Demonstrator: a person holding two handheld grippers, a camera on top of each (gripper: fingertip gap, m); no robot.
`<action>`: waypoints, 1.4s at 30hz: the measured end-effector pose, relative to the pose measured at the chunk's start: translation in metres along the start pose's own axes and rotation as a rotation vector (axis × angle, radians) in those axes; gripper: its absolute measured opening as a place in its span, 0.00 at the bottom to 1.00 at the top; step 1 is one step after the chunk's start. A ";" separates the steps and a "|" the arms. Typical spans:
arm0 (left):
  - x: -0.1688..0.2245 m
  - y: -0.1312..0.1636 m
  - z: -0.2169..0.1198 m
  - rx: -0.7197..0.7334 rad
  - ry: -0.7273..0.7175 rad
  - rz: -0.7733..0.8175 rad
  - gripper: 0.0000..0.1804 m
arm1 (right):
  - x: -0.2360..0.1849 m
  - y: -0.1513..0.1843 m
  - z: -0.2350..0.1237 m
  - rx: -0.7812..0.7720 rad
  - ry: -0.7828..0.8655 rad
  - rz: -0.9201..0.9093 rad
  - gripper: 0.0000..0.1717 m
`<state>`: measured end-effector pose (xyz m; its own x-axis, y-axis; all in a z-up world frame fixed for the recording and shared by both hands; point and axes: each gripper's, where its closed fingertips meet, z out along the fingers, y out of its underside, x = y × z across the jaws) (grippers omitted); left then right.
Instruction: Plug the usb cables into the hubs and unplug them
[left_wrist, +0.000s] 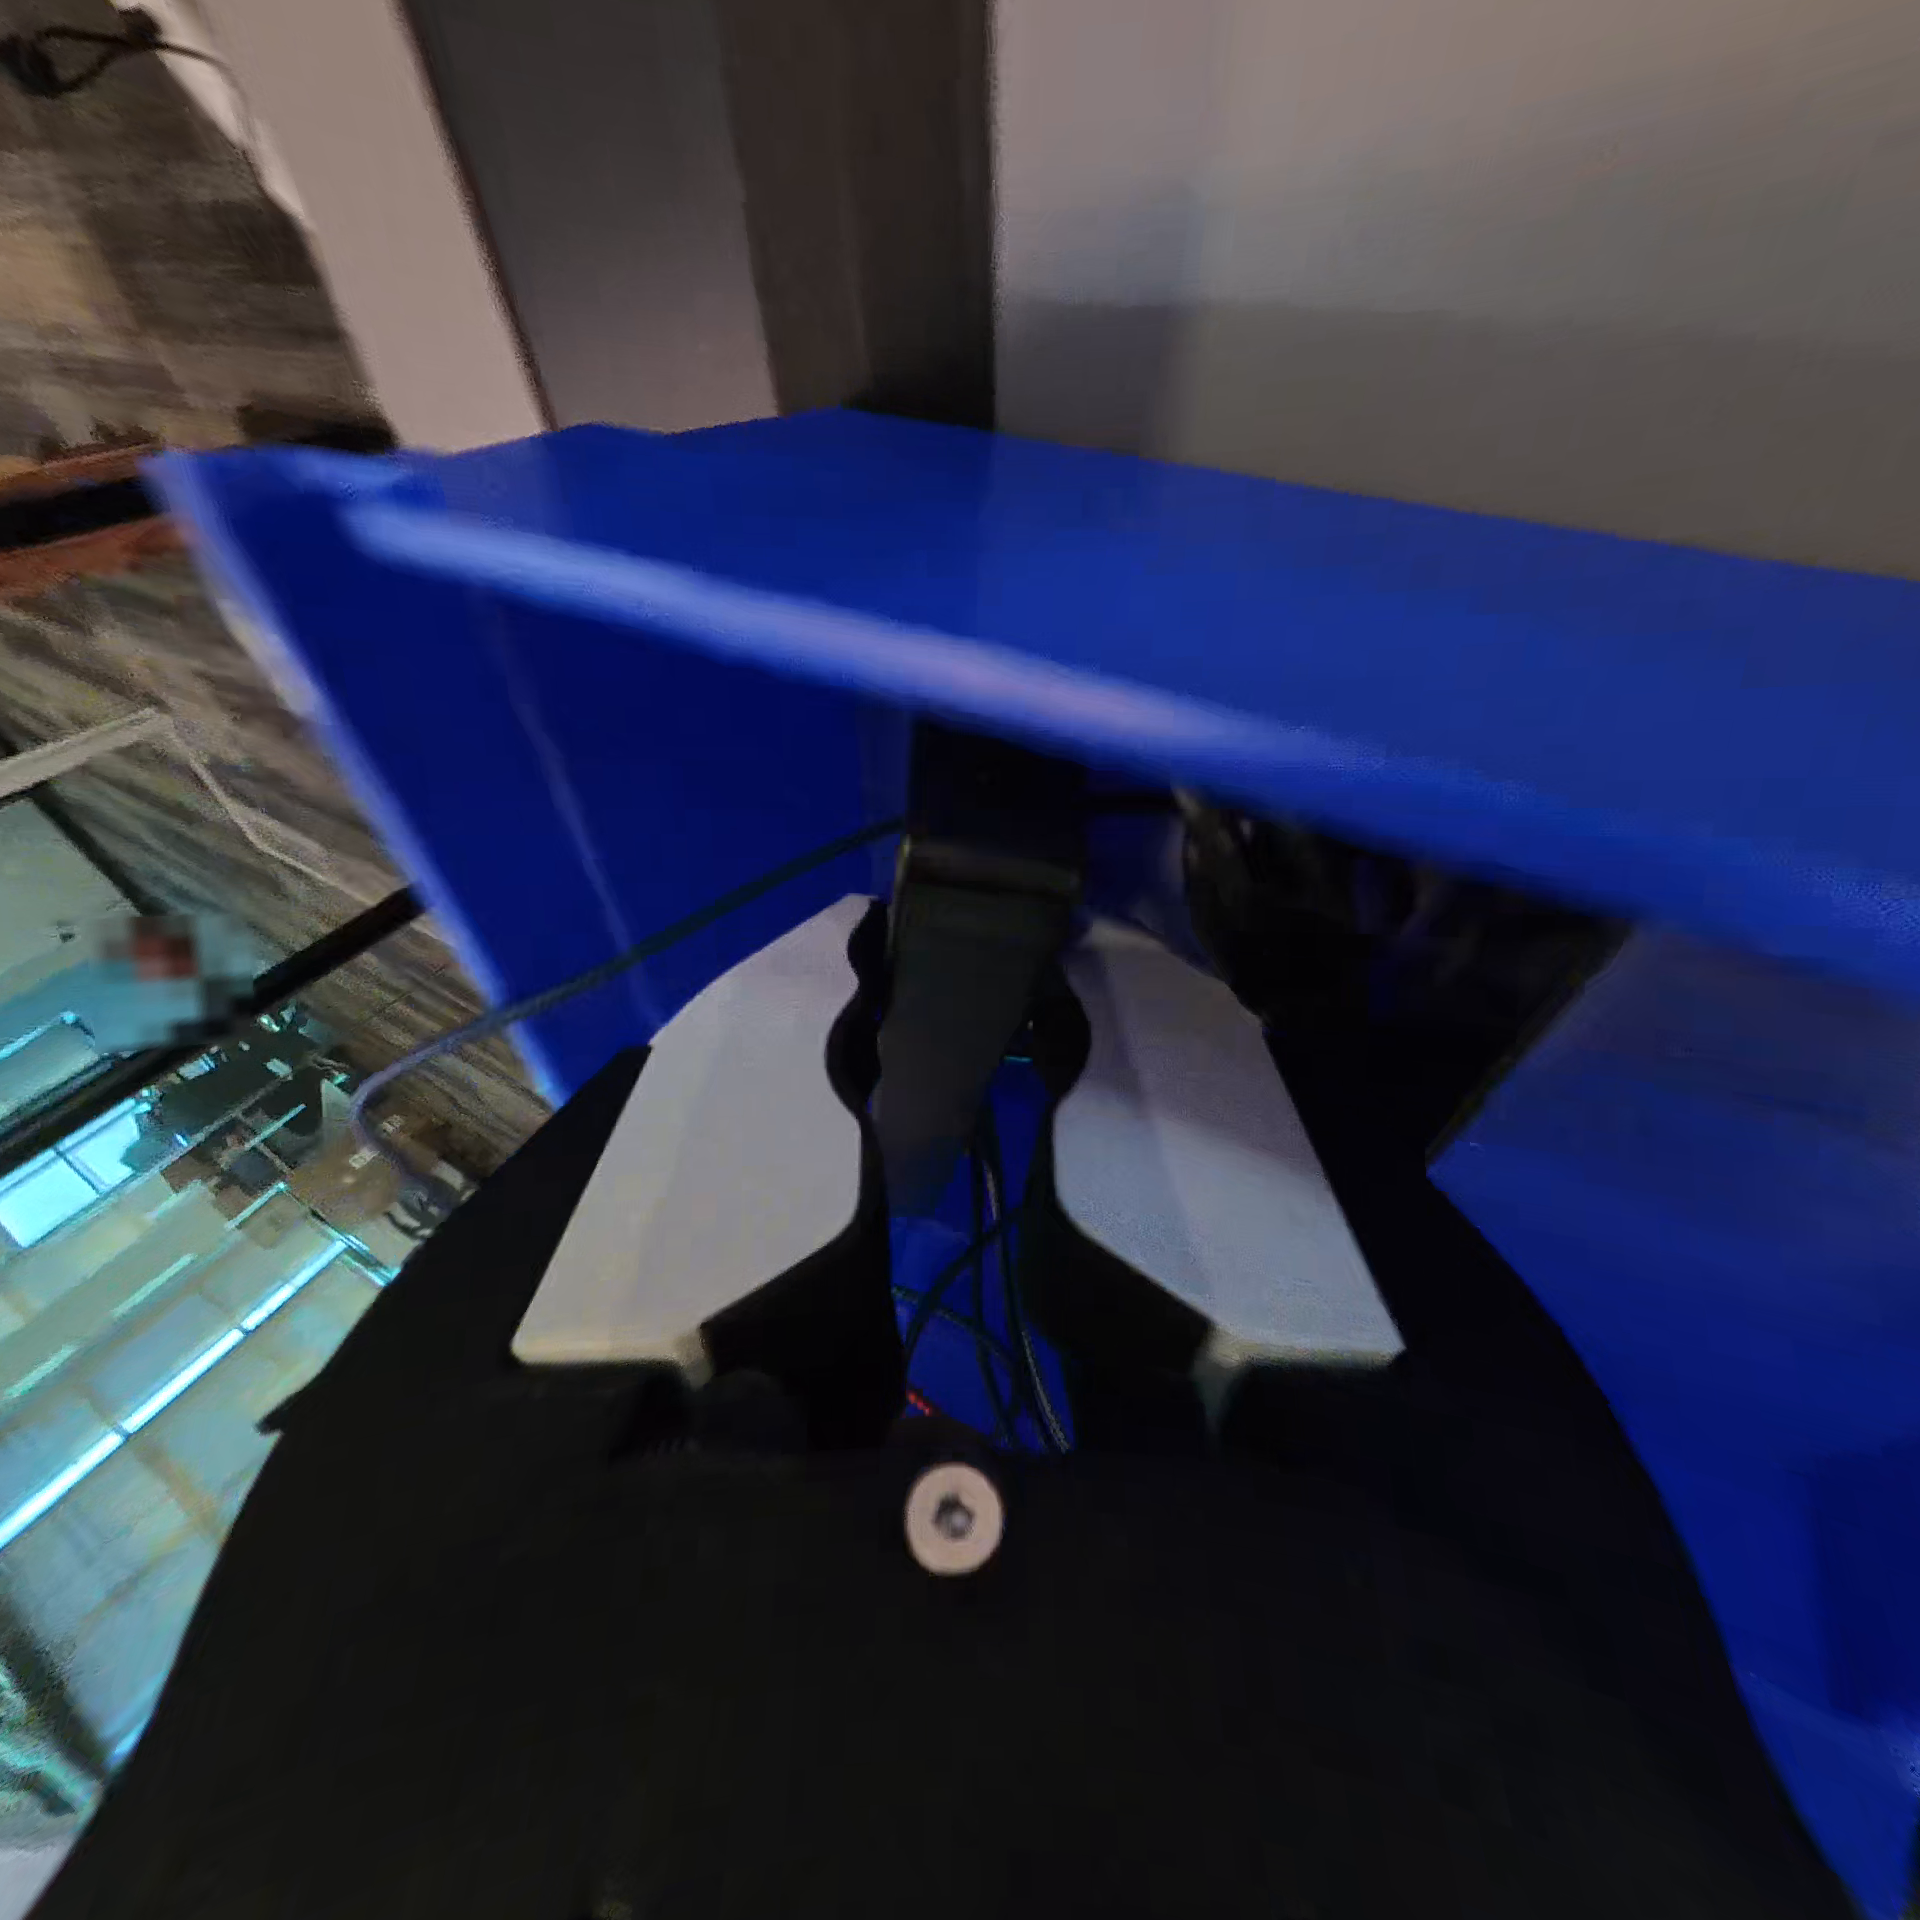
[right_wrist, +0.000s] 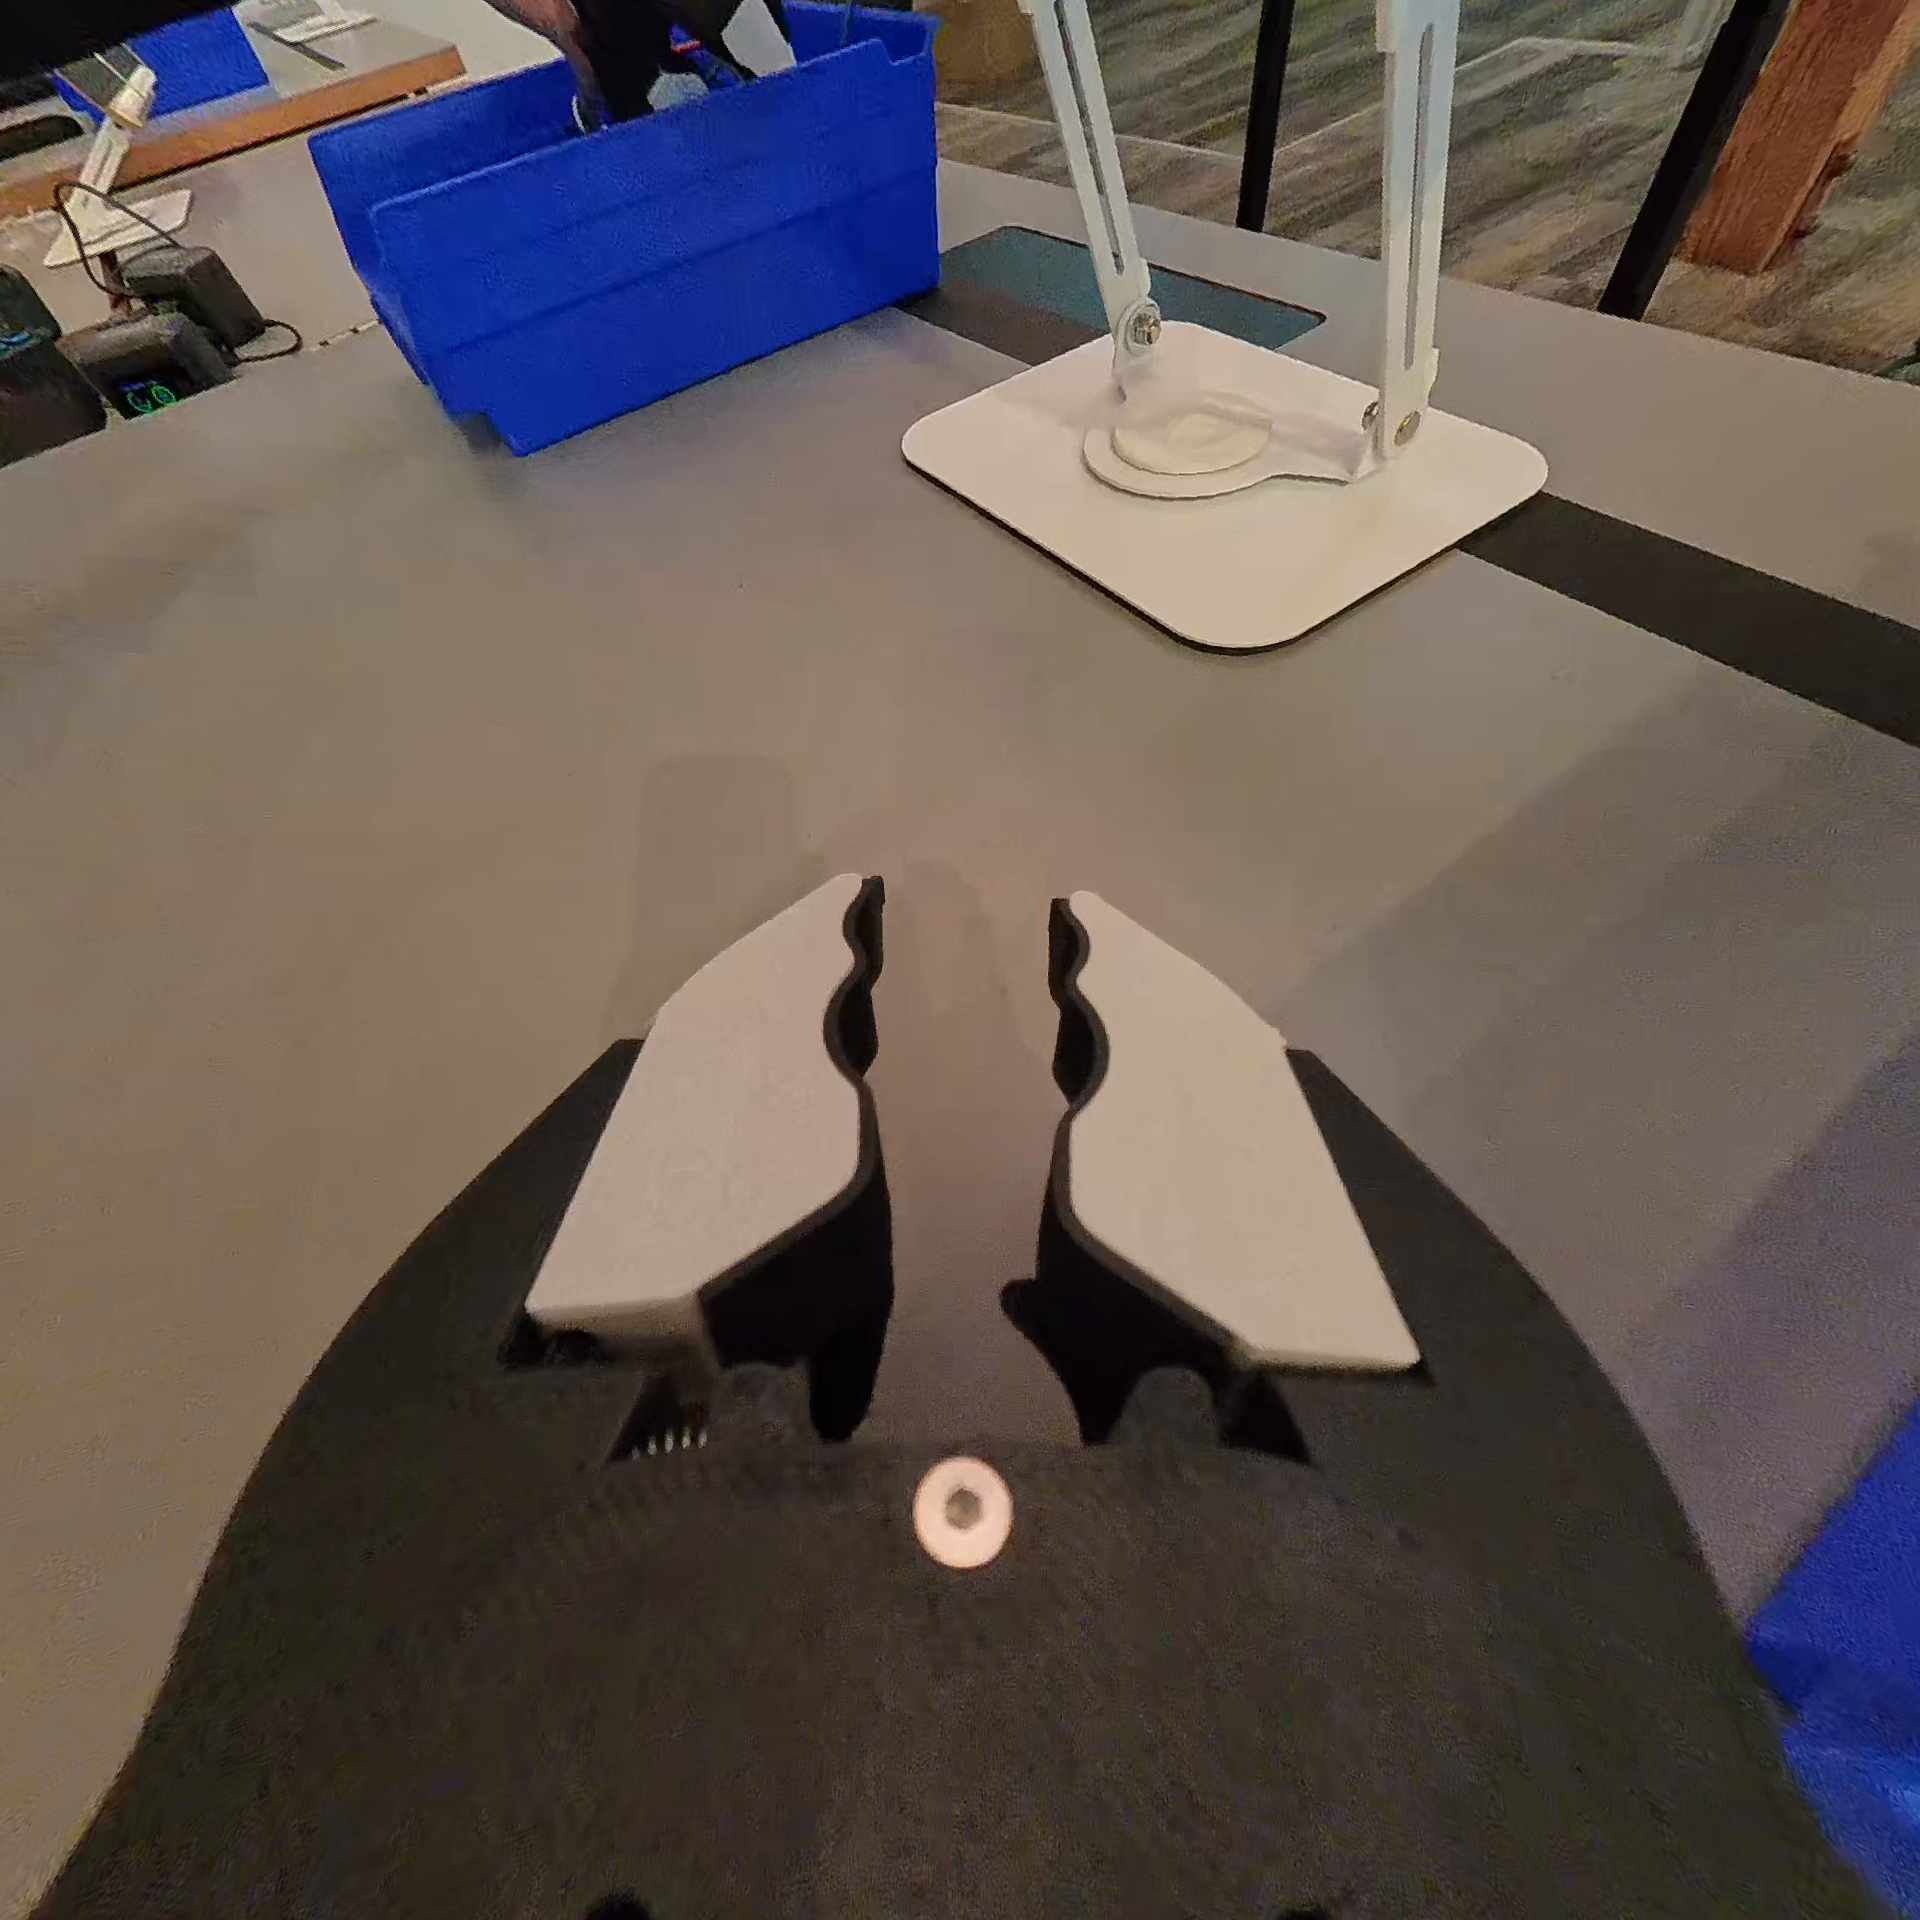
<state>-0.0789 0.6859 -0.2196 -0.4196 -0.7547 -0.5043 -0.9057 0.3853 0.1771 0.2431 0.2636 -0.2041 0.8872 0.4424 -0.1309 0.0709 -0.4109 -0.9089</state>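
Retrieval underway: the left hand-held gripper (left_wrist: 971, 997), reaching into a blue plastic bin (left_wrist: 1351, 665), clamps a dark slab-shaped USB hub (left_wrist: 961, 997). The right hand-held gripper (right_wrist: 966, 966) hovers parted, holding nothing, over the grey tabletop (right_wrist: 416, 727). Next: likely lift it clear of tangled cables (left_wrist: 997, 1340).

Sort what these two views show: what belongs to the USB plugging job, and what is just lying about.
Belongs to the job:
- left gripper, clamped on a dark grey hub
- thin cables under it
- blue bin
- right gripper, open, holding nothing

Lying about:
- white stand
- black devices at the table's far left
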 end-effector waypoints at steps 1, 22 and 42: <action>-0.007 -0.001 -0.009 0.043 -0.031 -0.038 0.14 | 0.000 -0.001 -0.001 0.005 -0.001 0.003 0.17; -0.147 0.115 -0.429 0.480 -0.918 -0.755 0.14 | -0.005 -0.004 -0.001 0.011 -0.009 0.004 0.18; 0.063 -0.208 -0.532 1.436 -0.180 -0.667 0.14 | -0.050 -0.048 -0.017 0.202 -0.191 -0.026 0.32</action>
<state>0.0509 0.2757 0.1612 0.1181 -0.9558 -0.2692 -0.0652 0.2631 -0.9626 0.2030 0.2474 -0.1471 0.7828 0.6011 -0.1612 -0.0167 -0.2387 -0.9710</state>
